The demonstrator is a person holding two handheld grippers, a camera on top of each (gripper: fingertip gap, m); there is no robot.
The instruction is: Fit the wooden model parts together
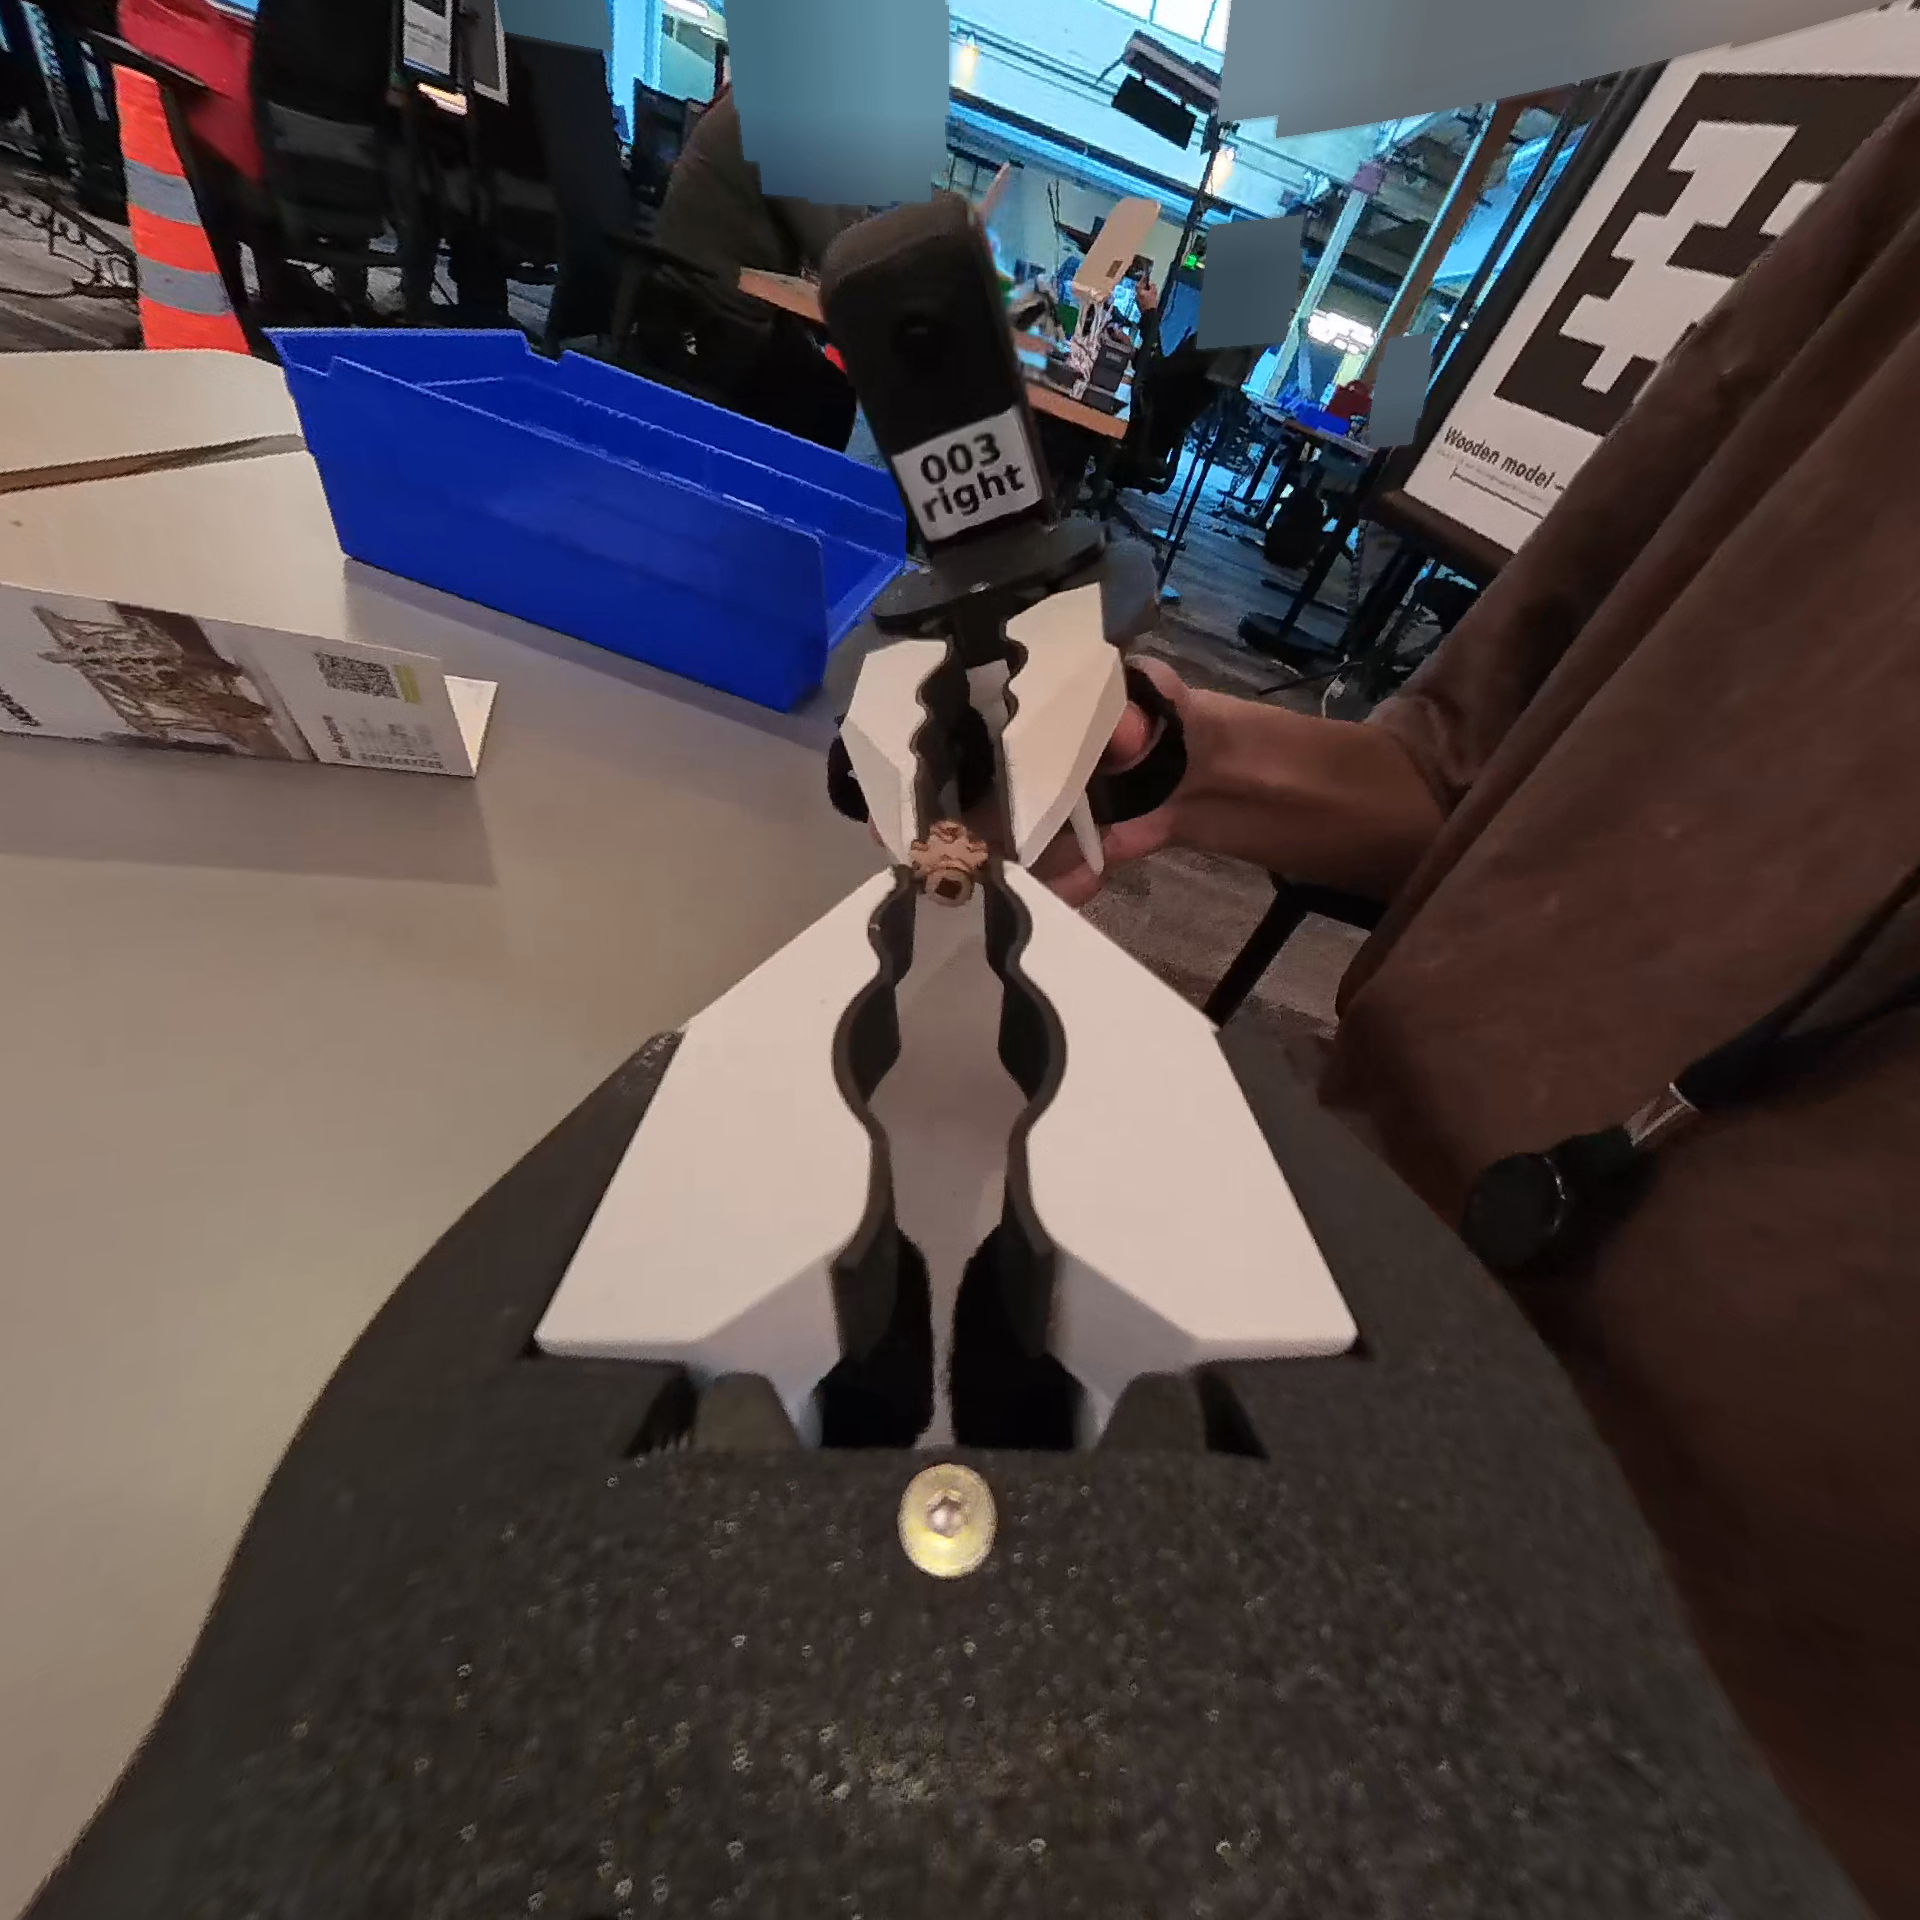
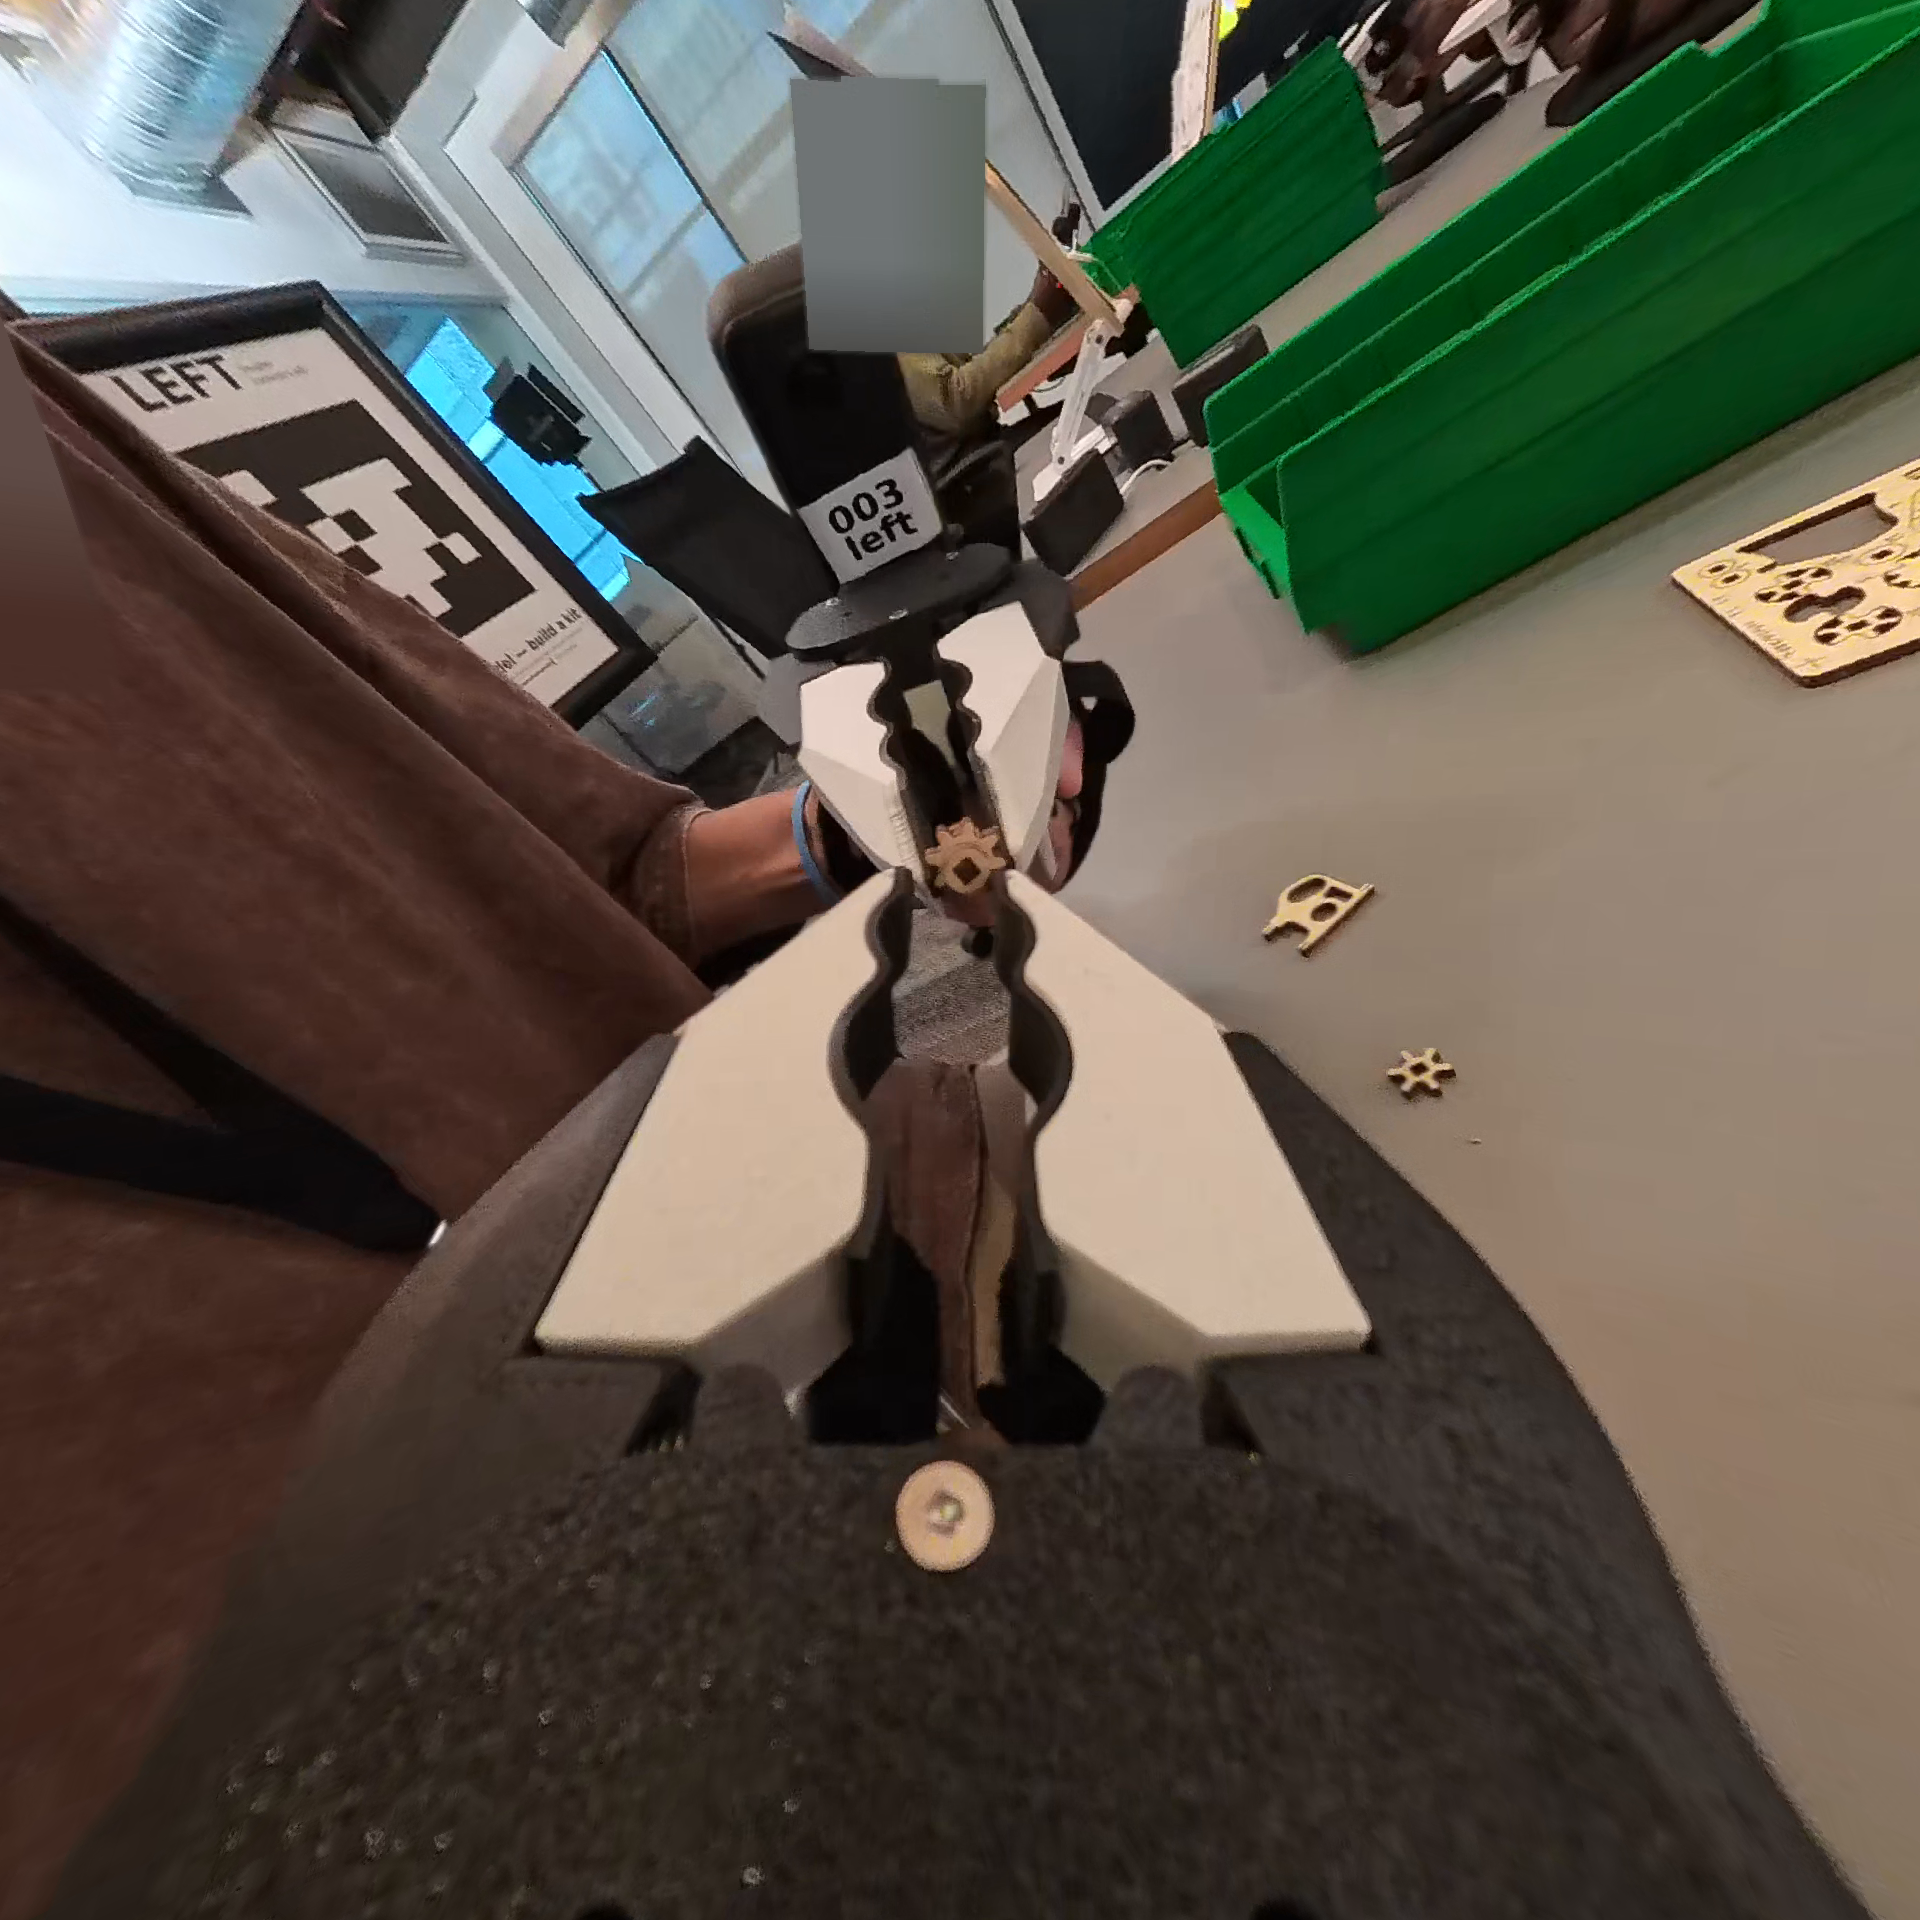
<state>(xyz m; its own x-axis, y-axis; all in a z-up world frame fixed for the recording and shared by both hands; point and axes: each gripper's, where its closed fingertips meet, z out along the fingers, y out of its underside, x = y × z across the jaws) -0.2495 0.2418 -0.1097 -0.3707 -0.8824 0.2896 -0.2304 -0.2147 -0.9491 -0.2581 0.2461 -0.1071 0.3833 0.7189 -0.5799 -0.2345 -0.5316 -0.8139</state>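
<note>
The two grippers face each other tip to tip above the grey table [image 1: 312, 1039]. In the left wrist view, my left gripper [image 1: 951, 881] is shut on a small wooden gear part with a square hole [image 1: 949, 864]. The right gripper [image 1: 956, 821] meets it from the far side. In the right wrist view, my right gripper [image 2: 961, 885] is closed at its tips on a small wooden gear part [image 2: 966, 857], which sits against the left gripper [image 2: 966, 826]. I cannot tell where one part ends and the other begins.
A blue bin [image 1: 582, 499] and a folded leaflet [image 1: 239, 696] lie on the left side. Green bins [image 2: 1558, 395], a punched wooden sheet [image 2: 1818, 592], a loose wooden part [image 2: 1317, 907] and a small gear [image 2: 1420, 1073] lie on the table [image 2: 1558, 1039]. A person's brown sleeve [image 1: 1662, 831] is close by.
</note>
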